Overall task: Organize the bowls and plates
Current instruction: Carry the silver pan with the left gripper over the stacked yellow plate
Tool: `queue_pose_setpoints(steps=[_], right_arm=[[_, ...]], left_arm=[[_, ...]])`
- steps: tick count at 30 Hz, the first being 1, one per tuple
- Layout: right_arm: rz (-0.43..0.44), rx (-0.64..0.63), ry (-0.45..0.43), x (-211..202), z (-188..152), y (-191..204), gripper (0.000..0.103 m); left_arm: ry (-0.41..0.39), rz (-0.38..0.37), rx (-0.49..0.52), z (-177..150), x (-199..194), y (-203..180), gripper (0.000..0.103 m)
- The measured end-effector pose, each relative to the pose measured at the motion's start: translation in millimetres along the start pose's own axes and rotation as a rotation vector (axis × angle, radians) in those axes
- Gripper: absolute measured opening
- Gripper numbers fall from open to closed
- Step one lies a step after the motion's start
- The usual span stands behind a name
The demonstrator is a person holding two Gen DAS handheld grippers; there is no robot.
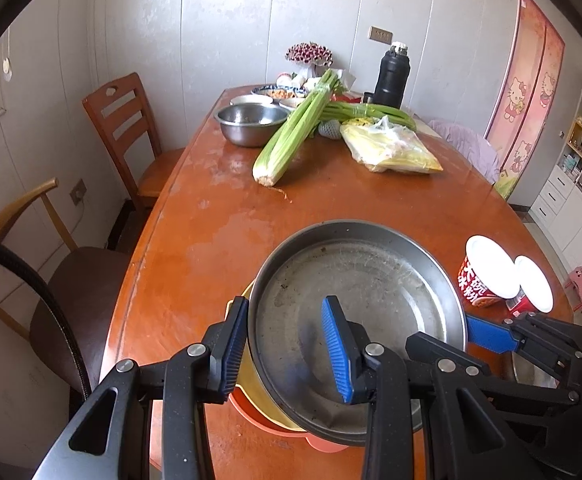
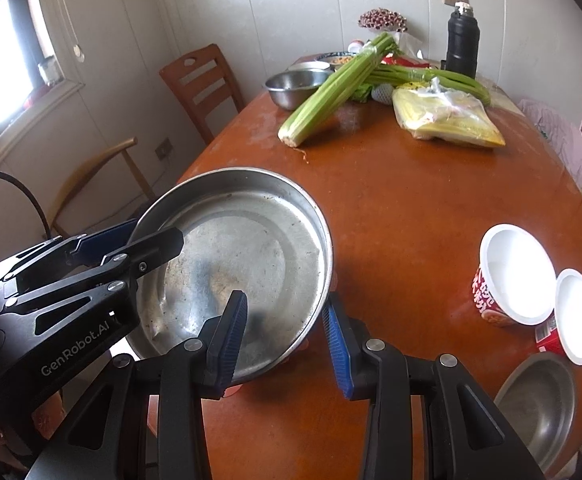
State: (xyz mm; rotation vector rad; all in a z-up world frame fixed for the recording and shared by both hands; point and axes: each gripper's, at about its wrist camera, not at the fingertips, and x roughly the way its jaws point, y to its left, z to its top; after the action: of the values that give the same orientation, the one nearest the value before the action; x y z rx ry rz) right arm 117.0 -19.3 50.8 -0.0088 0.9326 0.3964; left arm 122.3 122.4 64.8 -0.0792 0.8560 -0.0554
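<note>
A wide, scuffed steel plate (image 1: 363, 280) hangs tilted over the near end of the wooden table (image 1: 211, 240). Nested under it are a yellow dish (image 1: 253, 384) and an orange dish (image 1: 259, 420). My left gripper (image 1: 286, 300) is shut on the plate's left rim, one pad inside the plate and one outside the yellow dish. In the right wrist view the same plate (image 2: 243, 240) has its right rim between the pads of my right gripper (image 2: 285, 296), which is shut on it. There the left gripper (image 2: 151, 232) clamps the far left rim. The right gripper (image 1: 487, 334) shows under the plate's right edge.
Two instant-noodle cups (image 2: 511, 276) and an empty steel bowl (image 2: 539, 400) sit at the table's near right. At the far end lie celery (image 1: 291, 132), a steel bowl (image 1: 247, 120), a bag of yellow food (image 1: 391, 148) and a black flask (image 1: 393, 76). Chairs (image 1: 123, 128) stand on the left.
</note>
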Motion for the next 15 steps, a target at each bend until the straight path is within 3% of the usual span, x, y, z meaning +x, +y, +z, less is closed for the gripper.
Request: queue_pose_setpoints(steps=[15], right_arm=[[-0.023, 0.005, 0.066, 34, -7, -4, 0.041]], left_arm=[[0.064, -0.003, -0.001, -18, 33, 8, 0.037]])
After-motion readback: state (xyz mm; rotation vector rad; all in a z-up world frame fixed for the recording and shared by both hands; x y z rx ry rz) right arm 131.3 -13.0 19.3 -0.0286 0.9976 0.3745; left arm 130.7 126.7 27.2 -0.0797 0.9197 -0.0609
